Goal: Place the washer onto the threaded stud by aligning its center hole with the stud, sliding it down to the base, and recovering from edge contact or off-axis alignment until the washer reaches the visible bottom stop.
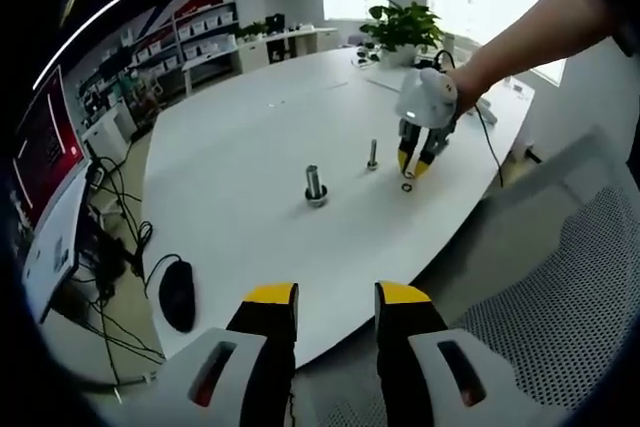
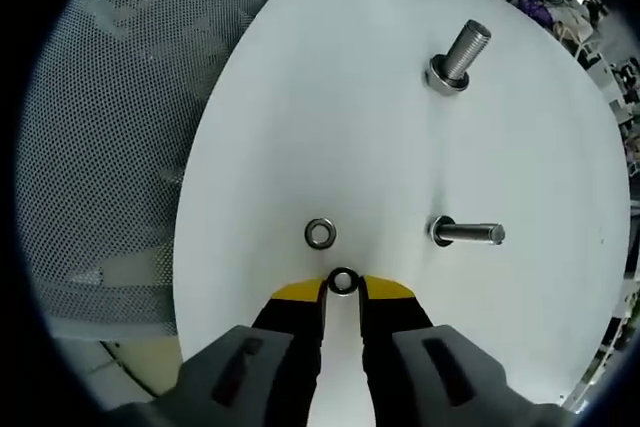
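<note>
My right gripper (image 2: 343, 289) is shut on a small steel washer (image 2: 343, 281), pinched between its yellow tips just above the white table (image 2: 300, 97). A second washer (image 2: 320, 234) lies flat on the table just ahead of it. Beyond stand a thin threaded stud (image 2: 465, 234) and a thicker stud (image 2: 458, 55), both upright on their bases. In the left gripper view, the right gripper (image 1: 413, 167) hovers beside the thin stud (image 1: 372, 154), over the loose washer (image 1: 407, 187); the thick stud (image 1: 315, 185) stands further left. My left gripper (image 1: 337, 297) is open and empty at the table's near edge.
A black mouse (image 1: 177, 294) lies near the table's left edge. Mesh chairs (image 1: 560, 287) (image 2: 110, 117) stand close to the table. A potted plant (image 1: 402, 27) and a cable (image 1: 490, 142) sit at the far end. A monitor (image 1: 45, 147) stands at left.
</note>
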Demonstrator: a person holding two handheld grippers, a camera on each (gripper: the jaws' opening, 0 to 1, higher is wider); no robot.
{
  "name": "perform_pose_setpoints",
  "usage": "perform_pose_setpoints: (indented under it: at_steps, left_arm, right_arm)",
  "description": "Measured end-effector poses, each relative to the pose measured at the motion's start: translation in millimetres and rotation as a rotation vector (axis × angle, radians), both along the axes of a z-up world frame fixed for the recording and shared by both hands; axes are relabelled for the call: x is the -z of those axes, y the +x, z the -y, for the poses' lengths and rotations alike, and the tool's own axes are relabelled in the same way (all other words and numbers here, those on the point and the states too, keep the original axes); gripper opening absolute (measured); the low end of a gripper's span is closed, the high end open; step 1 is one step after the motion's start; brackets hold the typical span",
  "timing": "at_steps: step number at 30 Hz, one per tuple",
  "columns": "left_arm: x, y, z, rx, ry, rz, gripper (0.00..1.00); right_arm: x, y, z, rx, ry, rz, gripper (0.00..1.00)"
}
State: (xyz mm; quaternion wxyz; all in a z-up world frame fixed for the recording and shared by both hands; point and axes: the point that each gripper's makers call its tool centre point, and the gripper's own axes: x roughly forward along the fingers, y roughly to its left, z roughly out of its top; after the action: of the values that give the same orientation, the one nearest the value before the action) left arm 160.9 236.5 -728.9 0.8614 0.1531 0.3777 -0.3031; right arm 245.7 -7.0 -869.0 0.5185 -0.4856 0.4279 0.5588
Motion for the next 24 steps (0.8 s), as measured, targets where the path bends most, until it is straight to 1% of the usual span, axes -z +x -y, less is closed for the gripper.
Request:
perform_pose_setpoints:
  at_steps: [3,5,9,13,15,18,21,24]
  left_arm:
    - [-1.6,0.4,-0.6,-0.012,-0.003,0.004,0.29]
    - [-0.7,1.4,-2.4,-0.018,-0.002,0.005,0.28]
    - [-0.2,1.5,-3.9,-0.025,0.004,0.001,0.28]
    - [0.8,2.0,-6.1,-0.036,0.003,-0.006,0.28]
    - [1.5,1.2,-4.8,-0.032,0.006,-0.009,0.28]
    - [1.9,0.4,-4.7,-0.023,0.017,-0.006,0.28]
    - [0.4,2.0,-5.0,-0.026,0.012,0.001,0.27]
    - [-0.3,2.6,-4.6,-0.029,0.008,0.003,0.27]
  right_arm:
    - [1.2,1.2,-0.6,0.018,-0.016,0.007,0.15]
    - [0.6,1.9,-0.3,0.052,-0.023,0.007,0.15]
    - [-0.6,2.7,-1.2,0.13,-0.013,-0.002,0.15]
    - [0.5,4.5,-1.6,0.177,0.005,-0.009,0.15]
    - [-0.6,4.7,-1.7,0.203,0.022,-0.014,0.15]
    - [-0.9,3.8,-1.3,0.214,0.043,-0.012,0.15]
    - [-0.2,2.8,-1.1,0.211,0.075,0.02,0.15]
    - [-1.9,2.7,-0.2,0.256,0.131,0.043,0.14]
